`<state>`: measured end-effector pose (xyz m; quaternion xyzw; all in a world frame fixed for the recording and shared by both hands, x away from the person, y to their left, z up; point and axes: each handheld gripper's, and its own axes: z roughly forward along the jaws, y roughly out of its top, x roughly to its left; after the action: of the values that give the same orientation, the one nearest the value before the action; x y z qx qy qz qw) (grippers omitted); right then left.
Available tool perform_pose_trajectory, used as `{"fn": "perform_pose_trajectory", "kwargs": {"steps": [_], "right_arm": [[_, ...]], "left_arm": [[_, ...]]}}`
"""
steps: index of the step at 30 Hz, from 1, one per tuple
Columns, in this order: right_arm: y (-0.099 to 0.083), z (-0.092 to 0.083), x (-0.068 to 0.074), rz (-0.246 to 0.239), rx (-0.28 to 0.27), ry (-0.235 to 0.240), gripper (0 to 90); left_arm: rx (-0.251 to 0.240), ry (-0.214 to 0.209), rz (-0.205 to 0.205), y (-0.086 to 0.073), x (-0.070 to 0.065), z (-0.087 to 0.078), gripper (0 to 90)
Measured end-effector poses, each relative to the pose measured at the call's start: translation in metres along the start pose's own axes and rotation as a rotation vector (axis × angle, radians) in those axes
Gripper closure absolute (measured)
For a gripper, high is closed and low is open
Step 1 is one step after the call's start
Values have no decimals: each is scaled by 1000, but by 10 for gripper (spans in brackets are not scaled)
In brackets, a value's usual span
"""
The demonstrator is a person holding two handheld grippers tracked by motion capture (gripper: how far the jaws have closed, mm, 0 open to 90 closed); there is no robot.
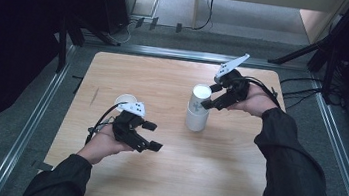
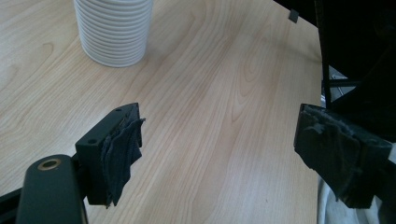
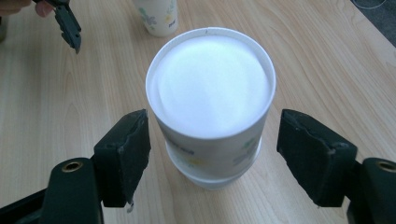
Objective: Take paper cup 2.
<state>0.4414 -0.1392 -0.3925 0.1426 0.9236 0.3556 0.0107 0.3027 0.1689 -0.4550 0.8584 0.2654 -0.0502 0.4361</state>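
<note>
An upturned white paper cup [image 1: 200, 97] tops a stack of cups [image 1: 196, 121] at the table's middle. In the right gripper view its flat bottom [image 3: 212, 91] faces up over a lower cup [image 3: 210, 175]. My right gripper [image 1: 209, 96] is at the top cup's right side. It is open [image 3: 215, 140], its jaws flanking the cup with a gap on each side. My left gripper [image 1: 154, 136] hovers over the front left of the table, open [image 2: 217, 135] with nothing between its pads. The stack's ribbed white base [image 2: 114, 30] lies ahead of it.
A single flower-printed cup [image 1: 126, 99] stands upright behind my left hand, also in the right gripper view as the printed cup [image 3: 159, 16]. The wooden table [image 1: 232, 185] has bare room in front and on the far left. Metal rails and dark stands ring it.
</note>
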Motion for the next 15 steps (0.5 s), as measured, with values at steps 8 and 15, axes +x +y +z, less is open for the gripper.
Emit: {"fn": "perform_pose_trajectory", "kwargs": {"steps": [8,15], "right_arm": [[12,11,0,-21,31,5,266],[24,15,0,-28,71,1,293]], "left_arm": [[0,-2,3,0,0,0,154],[5,-2,4,0,-1,1,154]]}}
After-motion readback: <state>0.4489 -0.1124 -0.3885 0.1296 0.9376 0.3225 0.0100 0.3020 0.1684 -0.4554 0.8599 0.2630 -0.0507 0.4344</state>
